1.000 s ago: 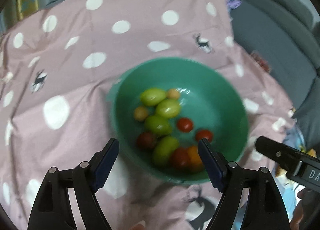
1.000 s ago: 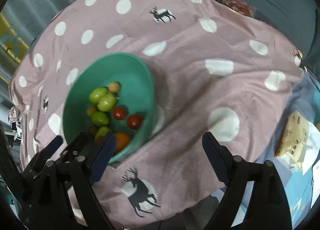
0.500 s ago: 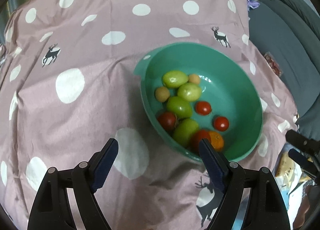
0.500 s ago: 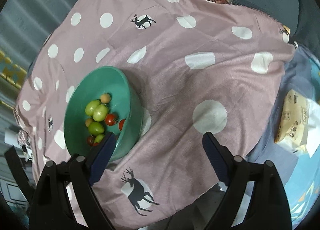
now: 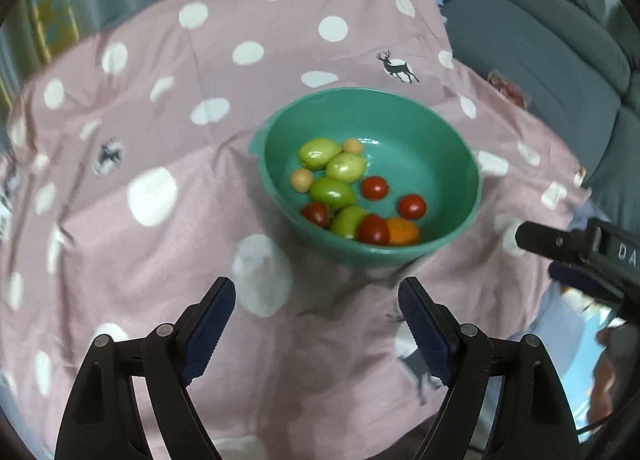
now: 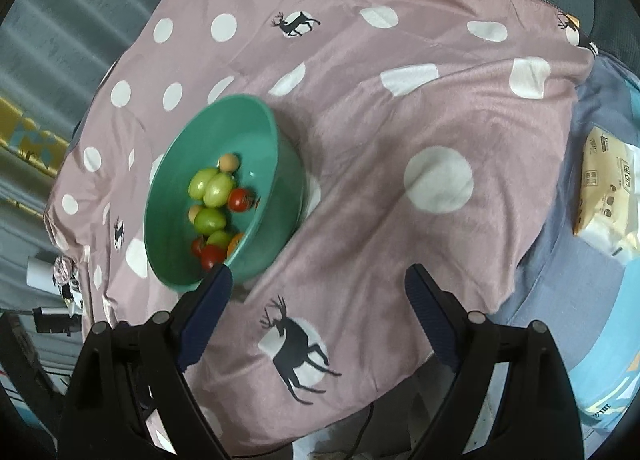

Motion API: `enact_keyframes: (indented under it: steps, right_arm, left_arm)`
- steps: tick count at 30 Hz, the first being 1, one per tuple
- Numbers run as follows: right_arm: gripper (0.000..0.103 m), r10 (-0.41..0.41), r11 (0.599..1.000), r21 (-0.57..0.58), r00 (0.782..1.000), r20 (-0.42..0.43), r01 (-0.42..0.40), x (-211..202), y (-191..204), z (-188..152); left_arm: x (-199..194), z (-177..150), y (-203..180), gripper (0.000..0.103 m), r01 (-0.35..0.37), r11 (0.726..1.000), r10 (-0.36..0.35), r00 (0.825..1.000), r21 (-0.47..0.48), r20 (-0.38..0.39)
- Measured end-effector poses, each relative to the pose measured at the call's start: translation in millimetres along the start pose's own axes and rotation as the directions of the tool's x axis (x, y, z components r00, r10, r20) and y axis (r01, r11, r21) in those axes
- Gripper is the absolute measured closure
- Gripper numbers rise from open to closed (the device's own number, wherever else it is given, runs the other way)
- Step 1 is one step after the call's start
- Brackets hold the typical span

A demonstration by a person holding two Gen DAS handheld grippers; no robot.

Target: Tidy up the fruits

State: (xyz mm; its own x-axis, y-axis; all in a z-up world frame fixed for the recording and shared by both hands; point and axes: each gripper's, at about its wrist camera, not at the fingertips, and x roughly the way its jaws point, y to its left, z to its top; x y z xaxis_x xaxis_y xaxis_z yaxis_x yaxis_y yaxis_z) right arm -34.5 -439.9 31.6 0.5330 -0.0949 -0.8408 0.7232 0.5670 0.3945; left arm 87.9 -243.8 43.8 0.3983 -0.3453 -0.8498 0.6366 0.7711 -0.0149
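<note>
Both tools, left (image 5: 318, 318) & right (image 6: 319, 314), gape empty; we'd pinch fruit (image 5: 332, 192) gently at mid-body; small, smooth, bruisable, rolls in bowl (image 5: 440, 131).

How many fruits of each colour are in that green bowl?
Counted in the left wrist view, in the bowl:
Green: 4
Red: 4
Tan: 2
Orange: 1
Total: 11

Bowl (image 5: 452, 163) sits on the cloth (image 5: 160, 244), fruits (image 5: 344, 187) piled inside; sofa (image 5: 540, 55) behind, packet (image 6: 600, 175) off right.
</note>
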Motion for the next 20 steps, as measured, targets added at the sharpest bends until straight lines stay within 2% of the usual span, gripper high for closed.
enact_keyframes:
  steps: [3,7,11,15,20]
  right_arm:
    - [0.014,-0.02,1.0,-0.021,1.0,0.003,0.02,-1.2,2.7,-6.0]
    - [0.014,-0.009,1.0,0.002,1.0,-0.004,0.009,-0.2,-0.7,-11.6]
    - [0.014,-0.017,0.999,0.041,1.0,-0.007,0.017,2.0,-5.0,-13.8]
    - [0.014,-0.043,0.999,0.023,0.999,-0.002,0.043,2.8,-1.3,-14.0]
    - [0.014,-0.044,0.999,-0.002,0.999,-0.015,0.044,5.8,4.0,-15.6]
  left_arm:
    - [-9.8,-4.8,0.5,0.019,-0.036,0.999,0.035,0.999,0.028,0.033]
    - [-13.5,-6.9,0.2,0.019,-0.008,0.999,0.006,0.999,0.043,0.034]
    - [-15.3,-8.4,-4.3,0.019,-0.01,0.998,0.007,0.999,0.06,0.047]
    - [-18.0,-9.0,-8.6,0.019,0.019,0.997,-0.023,0.998,0.078,0.061]
    - [-20.4,-9.1,-12.8,0.019,0.016,0.996,-0.023,0.996,0.088,0.083]
